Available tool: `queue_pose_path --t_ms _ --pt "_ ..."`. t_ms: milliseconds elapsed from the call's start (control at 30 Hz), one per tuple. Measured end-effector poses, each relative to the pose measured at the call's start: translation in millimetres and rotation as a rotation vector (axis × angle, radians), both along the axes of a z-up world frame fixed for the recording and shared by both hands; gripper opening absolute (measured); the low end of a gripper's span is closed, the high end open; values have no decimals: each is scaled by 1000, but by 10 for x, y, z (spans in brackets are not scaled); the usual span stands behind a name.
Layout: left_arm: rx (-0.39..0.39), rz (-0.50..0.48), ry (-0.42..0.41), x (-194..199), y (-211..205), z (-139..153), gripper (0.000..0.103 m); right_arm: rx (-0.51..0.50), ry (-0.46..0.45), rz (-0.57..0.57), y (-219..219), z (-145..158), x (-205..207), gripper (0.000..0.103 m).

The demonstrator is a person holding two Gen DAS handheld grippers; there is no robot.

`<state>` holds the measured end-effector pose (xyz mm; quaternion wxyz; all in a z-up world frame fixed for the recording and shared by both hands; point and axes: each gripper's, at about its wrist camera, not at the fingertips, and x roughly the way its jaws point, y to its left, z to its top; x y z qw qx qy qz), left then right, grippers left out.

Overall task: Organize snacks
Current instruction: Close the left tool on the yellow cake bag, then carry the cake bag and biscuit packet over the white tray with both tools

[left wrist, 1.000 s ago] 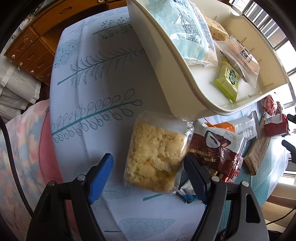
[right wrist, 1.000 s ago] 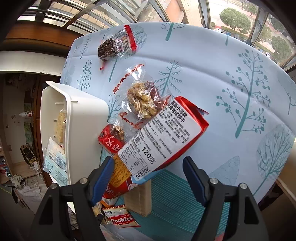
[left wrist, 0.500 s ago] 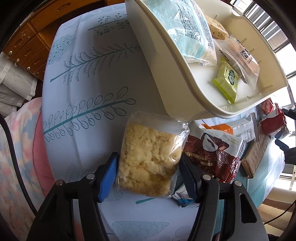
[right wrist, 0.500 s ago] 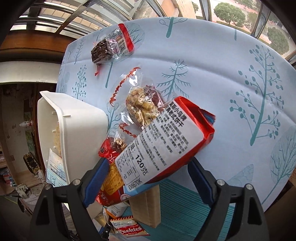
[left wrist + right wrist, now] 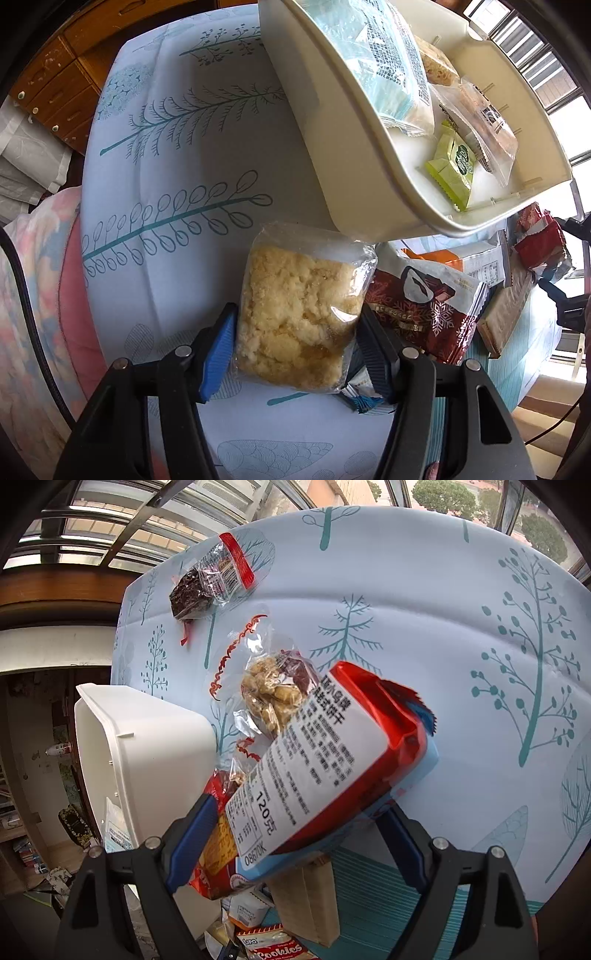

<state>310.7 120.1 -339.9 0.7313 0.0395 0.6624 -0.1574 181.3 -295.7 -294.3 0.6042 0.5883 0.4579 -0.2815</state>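
Closing your left gripper [image 5: 295, 343] on the crumbly yellow cake pack [image 5: 301, 314] was what changed: its jaws had just been narrowing, and both blue pads now pressed the clear wrapper's sides, where a second earlier they stood clear of it. The pack lay on the leaf-print tablecloth [image 5: 177, 166], just beside the white bin [image 5: 354, 177], its right edge over the dark red chocolate pack [image 5: 424, 306]. Judged from that, your grasp was made and the lift into the bin was next.

Your right gripper [image 5: 295, 834] had been widening earlier in that second and then held. Its jaws stood spread on either side of the red-and-white biscuit bag [image 5: 325, 760]; the left pad looked close to the bag's lower end, but you could not tell from this view whether either pad pressed it. The bag sat tilted over a clear peanut-candy pack [image 5: 269, 694]; a dark snack pack [image 5: 210, 587] lay well apart, further up the cloth.

Bin contents, left view: a pale blue pack [image 5: 376, 62], a green sachet [image 5: 454, 166], a clear-wrapped biscuit pack [image 5: 484, 122], and one more tan snack behind. Several snacks remained outside, so sorting looked partly done. Squeezing harder risked crumbling the cake.
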Motion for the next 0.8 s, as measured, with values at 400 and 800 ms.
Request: queue_pose_path --t_ms 400,800 --pt "-14 38 34 -57 231 44 58 -5 -65 -43 45 22 -183 80" --pt "-49 22 -23 -266 191 386 58 11 -132 -55 150 24 -447 74"
